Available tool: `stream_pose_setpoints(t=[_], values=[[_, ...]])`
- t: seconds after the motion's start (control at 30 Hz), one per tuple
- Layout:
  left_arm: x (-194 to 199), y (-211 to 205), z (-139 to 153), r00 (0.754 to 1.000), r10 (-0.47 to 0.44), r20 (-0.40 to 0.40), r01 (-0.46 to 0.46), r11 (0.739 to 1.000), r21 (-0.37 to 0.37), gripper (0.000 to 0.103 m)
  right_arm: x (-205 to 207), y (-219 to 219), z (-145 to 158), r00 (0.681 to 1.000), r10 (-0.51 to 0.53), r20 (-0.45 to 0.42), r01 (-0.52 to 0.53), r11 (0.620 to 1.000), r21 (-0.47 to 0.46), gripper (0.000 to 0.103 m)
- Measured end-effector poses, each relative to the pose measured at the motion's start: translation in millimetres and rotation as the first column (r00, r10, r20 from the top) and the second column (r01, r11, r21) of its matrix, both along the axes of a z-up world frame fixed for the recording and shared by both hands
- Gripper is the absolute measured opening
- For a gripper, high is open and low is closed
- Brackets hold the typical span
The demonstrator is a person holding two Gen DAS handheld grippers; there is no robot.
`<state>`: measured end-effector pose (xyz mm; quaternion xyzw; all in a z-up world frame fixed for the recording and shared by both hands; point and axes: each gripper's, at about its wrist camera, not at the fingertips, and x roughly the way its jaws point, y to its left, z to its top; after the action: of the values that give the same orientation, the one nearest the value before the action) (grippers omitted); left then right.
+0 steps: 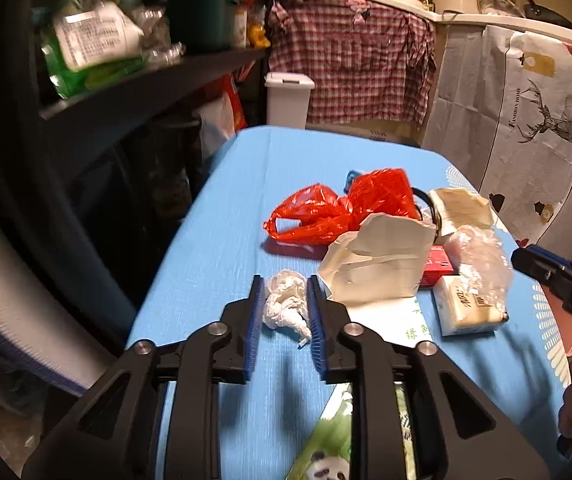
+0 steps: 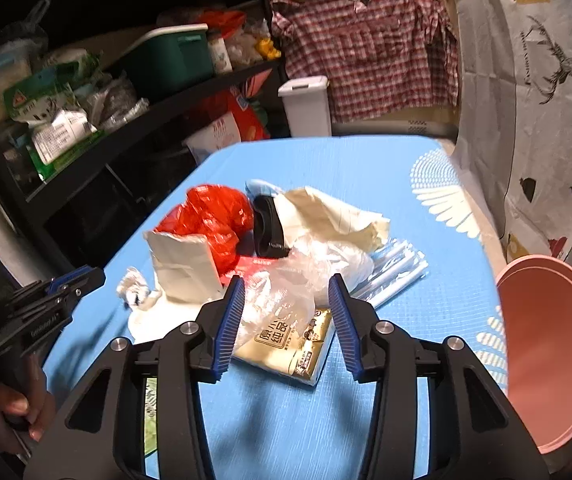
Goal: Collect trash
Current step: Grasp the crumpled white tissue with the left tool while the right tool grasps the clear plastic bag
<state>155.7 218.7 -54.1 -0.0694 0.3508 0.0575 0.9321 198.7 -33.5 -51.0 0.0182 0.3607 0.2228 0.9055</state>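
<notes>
Left wrist view: the left gripper (image 1: 286, 300) holds its ribbed blue pads apart around a crumpled white tissue wad (image 1: 286, 306) on the blue woven tablecloth (image 1: 226, 220); contact is unclear. Right wrist view: the right gripper (image 2: 289, 300), jaws parted, frames crinkly clear plastic wrap (image 2: 282, 296) over a glossy tissue pack (image 2: 289, 344), beside a pink round bin (image 2: 557, 340).

Warm indoor light, fairly dim, orange cast on both views. Blue table (image 1: 214, 240) brightest; shelf (image 1: 146, 80) left of the left gripper (image 1: 286, 300) is dark w/ motion smear, labels unreadable. Soft shadows on the cloth just under the right gripper (image 2: 287, 300) and under the red bag (image 1: 325, 212). Glare on clear plastic (image 2: 286, 292) between the right pads. Heavy fisheye bend and black vignette at corners. Far wall soft, low detail.
</notes>
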Motion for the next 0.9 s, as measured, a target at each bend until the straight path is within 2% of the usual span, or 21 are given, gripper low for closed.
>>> stream_pose_setpoints(t=[0.2, 0.3, 0.4, 0.47, 0.57, 0.63, 0.9], values=[[15.4, 1.2, -22.0, 0.997, 0.014, -0.081, -0.012, 1.000, 0.026, 0.027, 9.6, 5.6, -15.0, 0.999, 0.024, -0.033, -0.025, 0.999, -0.028, 0.046], [16.2, 5.2, -27.8, 0.995, 0.022, -0.099, -0.021, 1.000, 0.015, 0.027, 11.7, 8.2, -19.4, 0.998, 0.036, -0.044, -0.037, 0.999, -0.038, 0.046], [17.9, 4.2, -30.4, 0.995, 0.008, -0.104, -0.008, 1.000, 0.006, 0.017, 11.6, 13.0, -22.1, 0.997, 0.050, -0.050, -0.053, 0.997, -0.056, 0.044], [19.1, 1.6, -30.5, 0.994, -0.001, -0.107, 0.002, 1.000, 0.012, 0.007, 10.8, 14.7, -22.5, 0.997, 0.058, -0.046, -0.061, 0.996, -0.067, 0.023], [17.2, -1.2, -25.9, 0.996, -0.009, -0.089, 0.010, 1.000, 0.017, 0.006, 10.1, 13.1, -21.1, 0.997, 0.058, -0.044, -0.060, 0.996, -0.062, 0.008], [14.3, -2.7, -19.9, 0.998, -0.009, -0.070, 0.010, 1.000, 0.022, 0.005, 7.7, 11.8, -17.9, 0.998, 0.058, -0.028, -0.060, 0.996, -0.061, 0.005], [3.7, -10.3, 7.1, 1.000, -0.016, -0.007, 0.016, 0.999, 0.036, 0.005, -13.3, 3.0, 16.6, 0.995, 0.063, 0.080, -0.060, 0.997, -0.046, 0.004]])
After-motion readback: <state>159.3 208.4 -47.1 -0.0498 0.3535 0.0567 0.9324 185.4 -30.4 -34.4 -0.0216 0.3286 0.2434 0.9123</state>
